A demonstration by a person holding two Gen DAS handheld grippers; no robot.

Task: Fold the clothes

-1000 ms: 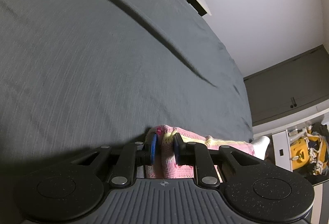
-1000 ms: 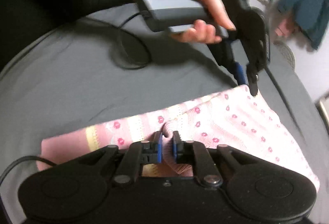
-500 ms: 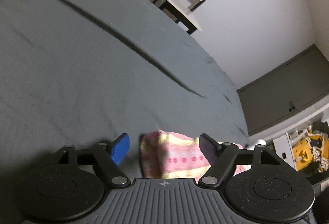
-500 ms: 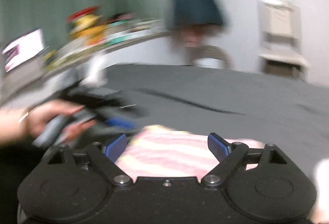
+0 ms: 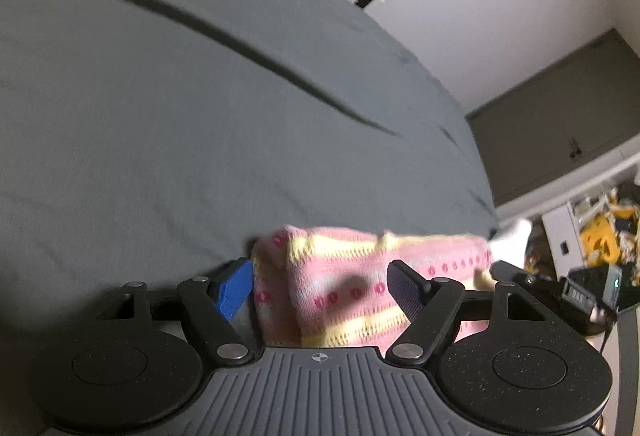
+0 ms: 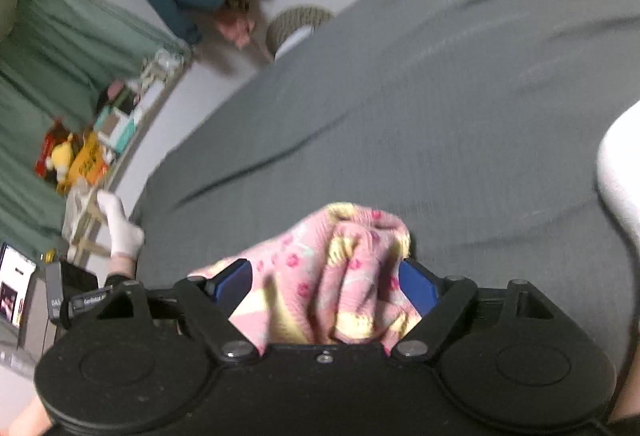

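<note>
The wide bed covered in a dark grey sheet [image 5: 168,107] fills most of both your views, with one long crease running across its far part. On its near edge lies the pink knitted garment with yellow stripes and small red flowers [image 5: 344,288], bunched into a folded heap; in the right wrist view the same garment [image 6: 340,276] rises in soft ridges. Your left gripper [image 5: 320,290] stands wide, its blue and dark pads on either side of the garment's left end, not pressing it. Your right gripper [image 6: 326,286] is also spread wide, with the cloth heaped between its blue pads and brushing them. A second ago both were pinched on the fabric; half a second ago they had let go, and they are still apart now. At the far left of the right wrist view, a shelf [image 6: 100,139] holds a yellow soft toy [image 6: 66,159] and boxes, blurred. A white sock [image 6: 118,224] shows at the bed's edge.
</note>
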